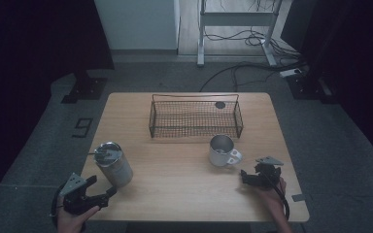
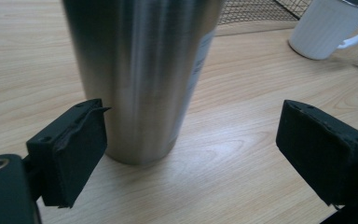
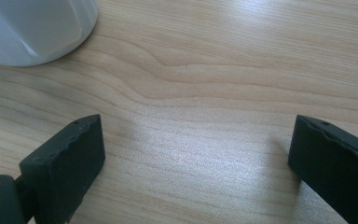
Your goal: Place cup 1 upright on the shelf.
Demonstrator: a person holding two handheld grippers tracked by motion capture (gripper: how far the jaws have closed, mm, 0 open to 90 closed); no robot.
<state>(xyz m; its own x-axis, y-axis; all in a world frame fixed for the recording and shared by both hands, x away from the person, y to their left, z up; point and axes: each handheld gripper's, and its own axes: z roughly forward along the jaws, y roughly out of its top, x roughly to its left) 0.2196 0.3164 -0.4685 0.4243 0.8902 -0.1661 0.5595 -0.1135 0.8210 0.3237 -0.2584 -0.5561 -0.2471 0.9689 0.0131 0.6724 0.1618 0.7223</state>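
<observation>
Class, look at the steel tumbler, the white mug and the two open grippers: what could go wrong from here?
1. The tall steel tumbler sits off-centre between the left hand-held gripper's open jaws; closing might push it over.
2. The right hand-held gripper sits close to the white mug, whose handle faces it; a careless advance could knock it.

A steel tumbler (image 2: 140, 79) stands upright on the wooden table (image 1: 184, 189), between the left gripper (image 2: 193, 121) fingers and just beside the left-hand one (image 2: 70, 154). A white mug (image 3: 32, 28) sits ahead and left of the right gripper (image 3: 196, 135) fingers. A wire basket (image 1: 195, 118) lies farther off.
</observation>
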